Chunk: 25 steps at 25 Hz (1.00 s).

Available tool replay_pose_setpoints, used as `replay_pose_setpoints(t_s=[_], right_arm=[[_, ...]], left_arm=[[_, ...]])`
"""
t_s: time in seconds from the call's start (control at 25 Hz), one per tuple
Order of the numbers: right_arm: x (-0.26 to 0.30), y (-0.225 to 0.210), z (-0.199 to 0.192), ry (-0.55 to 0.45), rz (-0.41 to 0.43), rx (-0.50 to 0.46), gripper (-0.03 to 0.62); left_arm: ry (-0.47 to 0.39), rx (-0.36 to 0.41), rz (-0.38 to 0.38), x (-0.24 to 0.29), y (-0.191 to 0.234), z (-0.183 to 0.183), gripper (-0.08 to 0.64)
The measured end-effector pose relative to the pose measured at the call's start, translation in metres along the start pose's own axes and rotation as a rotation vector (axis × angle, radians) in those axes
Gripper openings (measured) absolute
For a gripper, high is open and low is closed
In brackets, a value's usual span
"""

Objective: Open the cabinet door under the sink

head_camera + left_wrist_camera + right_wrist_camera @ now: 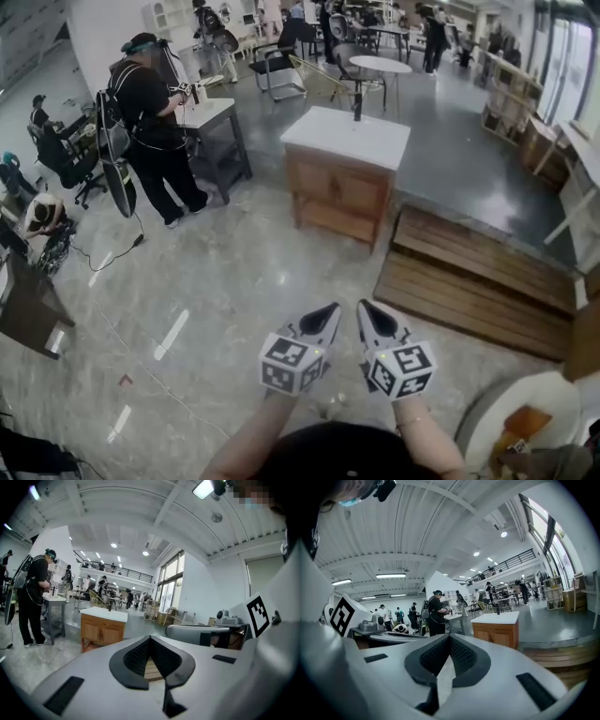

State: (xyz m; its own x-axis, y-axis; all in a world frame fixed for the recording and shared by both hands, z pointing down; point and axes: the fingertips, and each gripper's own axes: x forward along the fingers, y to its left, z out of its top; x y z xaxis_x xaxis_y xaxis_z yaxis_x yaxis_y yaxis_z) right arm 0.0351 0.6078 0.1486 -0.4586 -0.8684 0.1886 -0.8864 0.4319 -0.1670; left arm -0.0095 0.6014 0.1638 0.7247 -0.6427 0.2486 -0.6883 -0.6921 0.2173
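Standing well ahead across the pale floor [216, 281], the wooden cabinet [342, 192] with a white top has its doors closed. Left tool [332, 308] and right tool [367, 307], side by side, are clenched on nothing, pointing toward it.

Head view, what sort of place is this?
Probably a big test hall, not a home: a wooden sink cabinet stands alone on open floor, a person wearing gear works nearby, a round table behind.

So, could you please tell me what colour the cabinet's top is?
White; the cabinet's top shows best in the head view.
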Motion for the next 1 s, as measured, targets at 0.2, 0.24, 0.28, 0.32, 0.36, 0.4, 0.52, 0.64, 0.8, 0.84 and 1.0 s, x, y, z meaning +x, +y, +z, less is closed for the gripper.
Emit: replay_pose_setpoints(t_s=[0.2, 0.24, 0.28, 0.32, 0.36, 0.4, 0.52, 0.64, 0.8, 0.84, 1.0], right_arm=[[0.003, -0.001, 0.005, -0.025, 0.013, 0.015, 0.008], [0.004, -0.001, 0.006, -0.024, 0.014, 0.009, 0.008], [0.006, -0.002, 0.007, -0.021, 0.015, 0.003, 0.008], [0.008, -0.005, 0.007, -0.02, 0.015, 0.003, 0.008], [0.01, -0.008, 0.006, -0.021, 0.019, 0.012, 0.008], [0.011, -0.011, 0.006, -0.022, 0.027, 0.025, 0.008], [0.011, -0.02, 0.005, -0.008, 0.035, 0.036, 0.008], [0.012, -0.033, 0.005, -0.002, 0.027, 0.034, 0.008], [0.013, -0.053, -0.006, 0.024, 0.012, 0.055, 0.008], [0.016, -0.057, -0.008, 0.028, 0.011, 0.065, 0.008], [0.041, -0.064, -0.014, 0.042, 0.038, 0.108, 0.008]], left_arm=[[0.008, 0.003, -0.006, 0.007, -0.001, 0.002, 0.009], [-0.002, -0.006, -0.007, 0.009, -0.001, 0.003, 0.009], [-0.013, -0.017, -0.008, 0.011, 0.0, 0.005, 0.009], [-0.019, -0.024, -0.008, 0.014, 0.0, 0.005, 0.009], [-0.016, -0.023, -0.008, 0.018, 0.001, 0.005, 0.009], [-0.008, -0.014, -0.007, 0.022, 0.001, 0.004, 0.008], [0.002, -0.002, -0.006, 0.03, 0.0, 0.001, 0.009], [-0.003, -0.008, 0.001, 0.04, -0.001, 0.001, 0.009], [0.011, -0.047, 0.004, 0.055, 0.0, -0.006, 0.009], [0.015, -0.056, 0.004, 0.06, 0.002, -0.008, 0.009], [0.059, -0.04, -0.002, 0.081, 0.016, -0.019, 0.009]])
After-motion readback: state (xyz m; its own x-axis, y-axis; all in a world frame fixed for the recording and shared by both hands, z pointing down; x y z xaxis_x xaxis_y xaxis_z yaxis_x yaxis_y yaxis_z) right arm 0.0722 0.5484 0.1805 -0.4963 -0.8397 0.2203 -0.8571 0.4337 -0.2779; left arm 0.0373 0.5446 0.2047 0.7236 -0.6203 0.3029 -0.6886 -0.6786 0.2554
